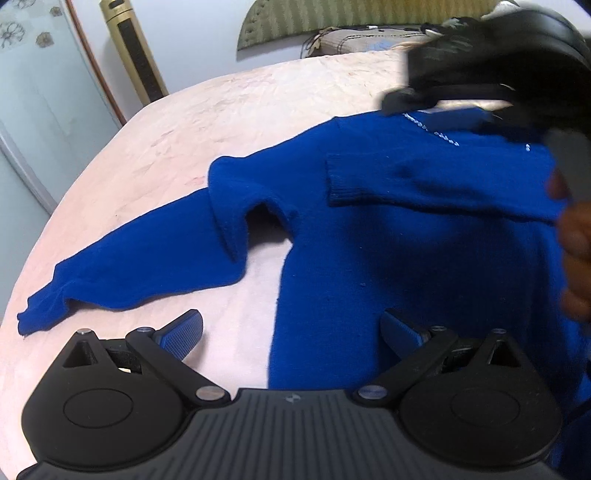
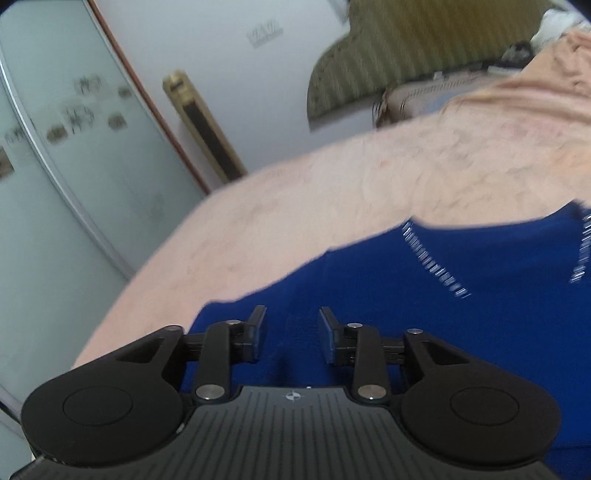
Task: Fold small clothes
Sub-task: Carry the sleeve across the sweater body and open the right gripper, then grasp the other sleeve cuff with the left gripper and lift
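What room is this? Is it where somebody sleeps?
Probably a bedroom. The blue sweater lies on what looks like a bed with a pink cover, a striped headboard behind it, and a frosted glass door nearby.

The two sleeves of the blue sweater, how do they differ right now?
The left-hand sleeve stretches outward over the pink bedcover; the folded sleeve lies across the sweater's chest. The outstretched one's cuff rests on the bedcover, the folded one's ribbed cuff on blue knit. Both are the same blue knit and lie flat.
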Action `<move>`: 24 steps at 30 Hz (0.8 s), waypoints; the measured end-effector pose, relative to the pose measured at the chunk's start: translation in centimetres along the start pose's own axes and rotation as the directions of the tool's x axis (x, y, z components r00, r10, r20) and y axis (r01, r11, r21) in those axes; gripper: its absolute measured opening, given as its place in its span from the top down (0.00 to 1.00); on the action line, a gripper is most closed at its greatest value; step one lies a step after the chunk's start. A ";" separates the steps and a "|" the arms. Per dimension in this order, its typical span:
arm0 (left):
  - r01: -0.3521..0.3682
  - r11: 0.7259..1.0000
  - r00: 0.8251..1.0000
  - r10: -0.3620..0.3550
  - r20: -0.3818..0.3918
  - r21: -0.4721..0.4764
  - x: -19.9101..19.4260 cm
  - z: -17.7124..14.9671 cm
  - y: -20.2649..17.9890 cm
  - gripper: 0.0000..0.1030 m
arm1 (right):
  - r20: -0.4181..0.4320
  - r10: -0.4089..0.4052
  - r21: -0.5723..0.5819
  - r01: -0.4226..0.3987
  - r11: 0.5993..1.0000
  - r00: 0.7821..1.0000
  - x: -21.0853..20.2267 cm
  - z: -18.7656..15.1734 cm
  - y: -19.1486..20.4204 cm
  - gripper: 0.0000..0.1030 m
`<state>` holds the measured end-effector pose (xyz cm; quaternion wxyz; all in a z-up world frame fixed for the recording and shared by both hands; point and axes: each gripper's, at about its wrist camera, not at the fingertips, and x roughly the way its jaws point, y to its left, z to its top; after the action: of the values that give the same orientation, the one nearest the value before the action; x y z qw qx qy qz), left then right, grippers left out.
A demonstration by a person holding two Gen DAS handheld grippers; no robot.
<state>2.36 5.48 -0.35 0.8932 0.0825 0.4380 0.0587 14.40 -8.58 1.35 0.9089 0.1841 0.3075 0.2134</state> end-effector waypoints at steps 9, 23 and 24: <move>-0.022 1.000 0.999 0.023 0.024 -0.017 -1.0 -0.5 0.9 0.00 | -0.145 -0.081 -0.009 0.081 0.997 0.986 0.6 -2.3 -1.8 0.55; 0.016 0.690 0.998 0.027 0.048 -0.724 0.7 -4.7 21.1 0.00 | -0.006 -0.064 -0.194 0.062 0.979 0.998 -6.6 -3.5 1.8 0.37; 0.049 0.611 0.998 0.005 0.065 -0.790 1.2 -5.5 22.8 0.00 | -0.006 -0.056 -0.193 0.054 0.980 0.998 -6.9 -3.7 1.8 0.36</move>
<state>-1.97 28.57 -0.03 0.8517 -0.3231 0.3410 0.2322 6.60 -9.74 2.80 0.9261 0.0855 0.2957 0.2182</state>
